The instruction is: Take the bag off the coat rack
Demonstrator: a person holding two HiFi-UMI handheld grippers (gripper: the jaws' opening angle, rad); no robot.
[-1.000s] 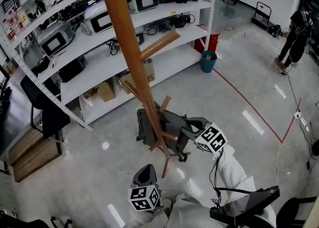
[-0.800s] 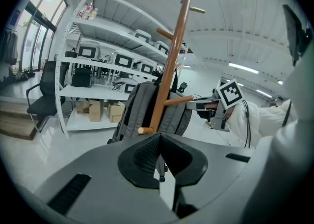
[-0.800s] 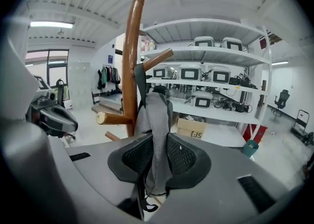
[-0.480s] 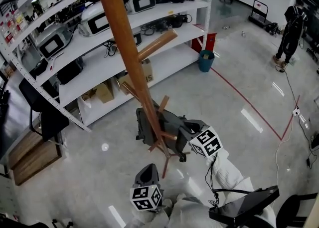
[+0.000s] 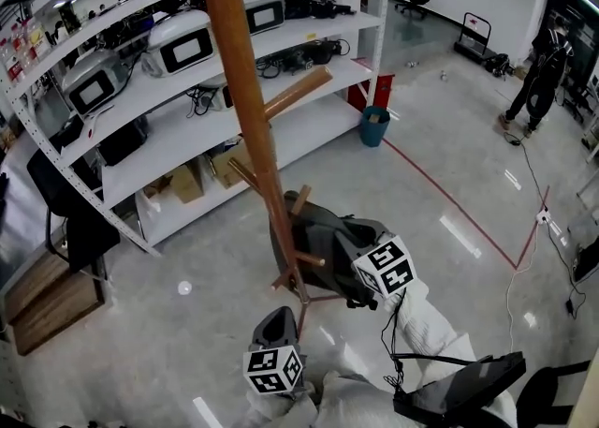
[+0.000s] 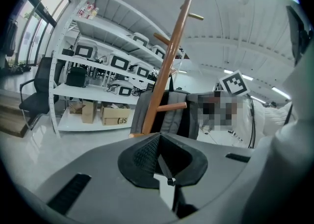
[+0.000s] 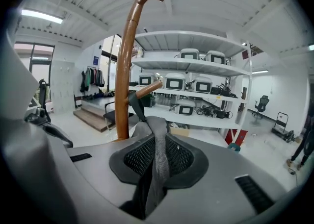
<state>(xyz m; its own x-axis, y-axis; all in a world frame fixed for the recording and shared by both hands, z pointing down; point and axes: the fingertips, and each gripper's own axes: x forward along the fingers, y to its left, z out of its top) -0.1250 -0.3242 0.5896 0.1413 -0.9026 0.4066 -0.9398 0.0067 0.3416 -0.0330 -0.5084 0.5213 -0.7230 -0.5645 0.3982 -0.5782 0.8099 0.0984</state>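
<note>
Head view: we see the coat rack [image 5: 245, 98] pole cutting diagonally through the frame, with the grey bag [image 5: 329, 228] low on it, just right of the pole and touching it, clear of the floor. The right gripper [image 5: 346, 250] is at the bag's near side, marker cube facing up. In the right gripper view a grey webbing strap [image 7: 158, 142] runs up from between the jaws. They have just been closing and are now clamped on that strap. Further up in that view a darker strap loops over a peg [image 7: 147, 89] sticking out of the pole, so we read the bag as not yet off the rack. The left gripper [image 5: 277, 321] sits lower in the head view, near the rack's foot, beside the pole and apart from the bag. The left gripper view shows its jaws pressed together with nothing in them, pointing toward the pole, with the bag hanging just behind it. Behind the rack we see white shelving [image 5: 131, 140] carrying grey-white devices and cables, with cardboard boxes [image 5: 187, 181] on the bottom level. A blue bin [image 5: 373, 126] stands at the shelving's right end. A person [image 5: 538, 70] stands at far right, well apart from the rack.
</note>
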